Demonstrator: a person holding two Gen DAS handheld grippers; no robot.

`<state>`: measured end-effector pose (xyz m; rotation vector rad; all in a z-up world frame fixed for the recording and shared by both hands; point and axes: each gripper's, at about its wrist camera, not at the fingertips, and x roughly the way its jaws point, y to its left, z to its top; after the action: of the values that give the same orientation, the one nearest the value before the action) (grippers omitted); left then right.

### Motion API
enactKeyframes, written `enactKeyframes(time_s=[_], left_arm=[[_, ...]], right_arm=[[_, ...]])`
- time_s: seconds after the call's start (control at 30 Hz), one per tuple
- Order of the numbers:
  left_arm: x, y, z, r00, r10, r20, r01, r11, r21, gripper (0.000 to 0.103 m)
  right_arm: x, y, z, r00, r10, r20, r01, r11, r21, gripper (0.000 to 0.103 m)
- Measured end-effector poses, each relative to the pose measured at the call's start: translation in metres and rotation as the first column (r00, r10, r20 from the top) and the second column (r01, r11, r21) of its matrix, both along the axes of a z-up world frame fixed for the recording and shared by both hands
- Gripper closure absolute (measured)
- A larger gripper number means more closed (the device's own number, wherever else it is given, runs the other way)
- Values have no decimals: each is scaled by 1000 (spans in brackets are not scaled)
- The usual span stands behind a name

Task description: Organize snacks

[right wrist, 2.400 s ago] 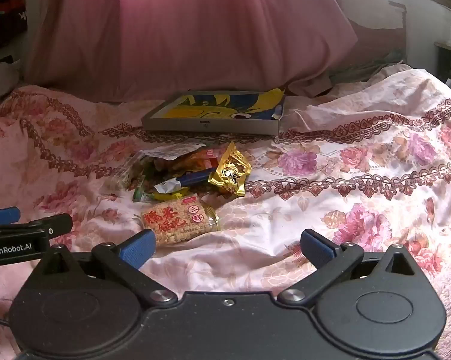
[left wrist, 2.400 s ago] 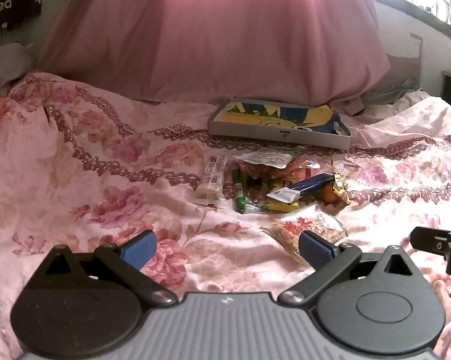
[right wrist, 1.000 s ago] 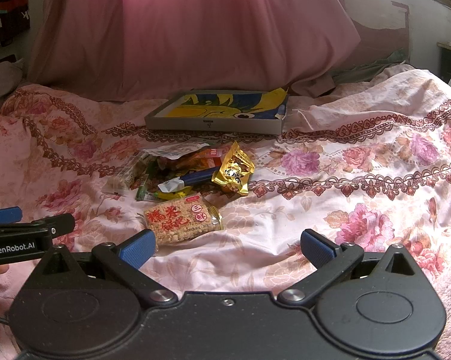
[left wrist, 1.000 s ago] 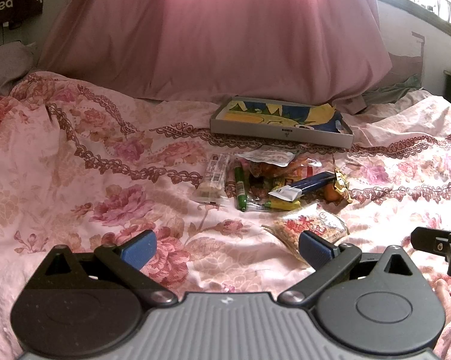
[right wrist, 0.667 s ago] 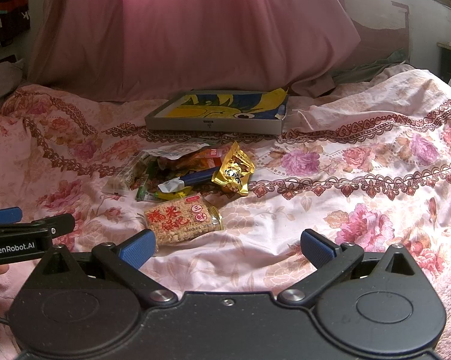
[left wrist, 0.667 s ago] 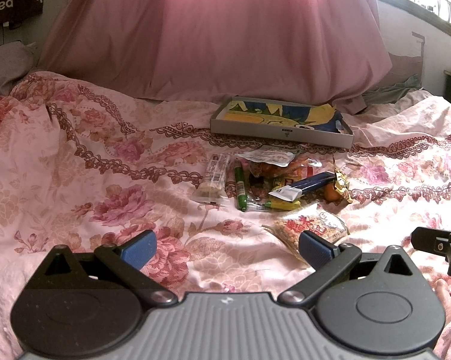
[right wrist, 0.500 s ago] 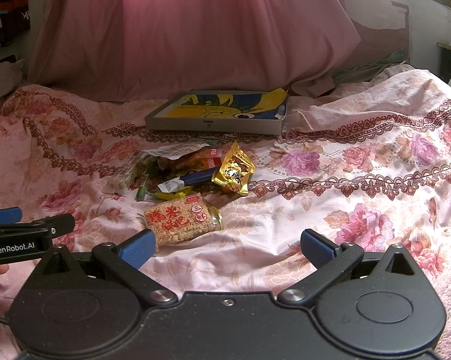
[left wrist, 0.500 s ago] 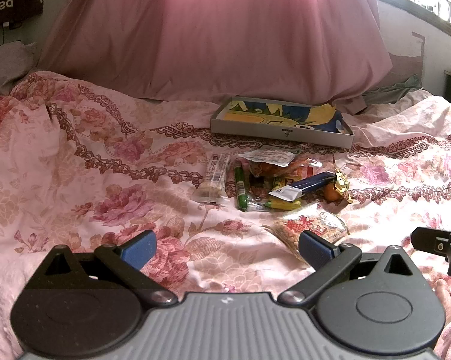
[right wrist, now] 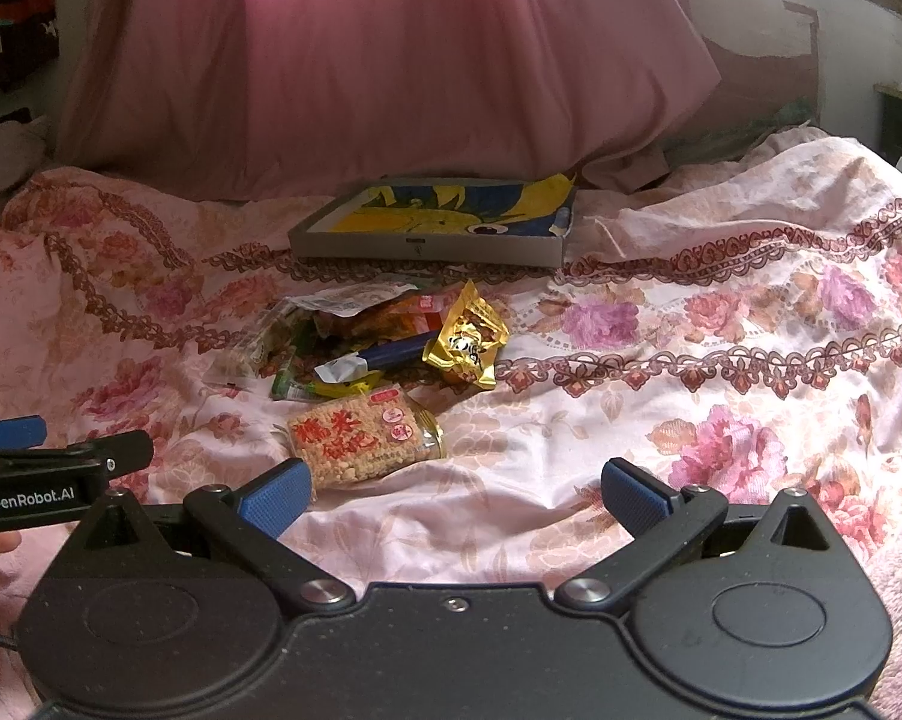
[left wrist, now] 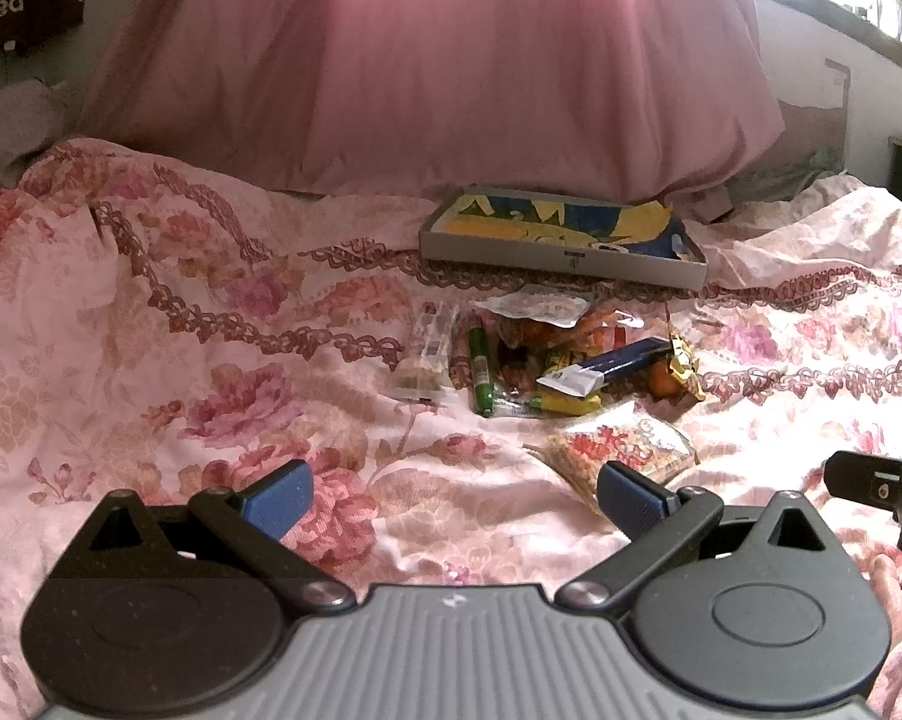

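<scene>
My right gripper [right wrist: 454, 495] and left gripper [left wrist: 454, 495] both hover spread wide, empty. The rice-cracker packet [right wrist: 363, 441] lies just above centre-left in the right view; light, crinkly, brittle inside, so I'd pinch its sealed end.

Snack pile [left wrist: 559, 360] — left gripper [left wrist: 451, 498] agape.

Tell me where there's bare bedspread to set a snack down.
Free: the floral bedspread right of the gold packet, and the stretch left of the clear wrapped bar. Crowded: the snack pile between the shallow box and rice cracker pack.
</scene>
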<state>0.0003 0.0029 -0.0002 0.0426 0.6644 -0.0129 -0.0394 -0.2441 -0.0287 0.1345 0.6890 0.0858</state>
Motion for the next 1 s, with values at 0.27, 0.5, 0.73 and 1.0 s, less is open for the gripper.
enactKeyframes(time_s=[0.27,0.5,0.73,1.0], left_arm=[[20,6,-1,997,-8,-79,3,998,-70,0],[69,20,2,983,-80,-165,53,986,-159,0],[136,11,-5,952,-232,-200,207,968,-140,0],[188,3,-33,874,-429,-227,384,897,-218,0]], right_arm=[[21,-8,-1,996,16,-88,-10,997,70,1],[63,-15,-15,979,126,-163,-79,960,270,0],[103,7,-39,958,197,-209,-131,948,292,0],[134,15,-78,917,282,-283,-145,896,420,1]])
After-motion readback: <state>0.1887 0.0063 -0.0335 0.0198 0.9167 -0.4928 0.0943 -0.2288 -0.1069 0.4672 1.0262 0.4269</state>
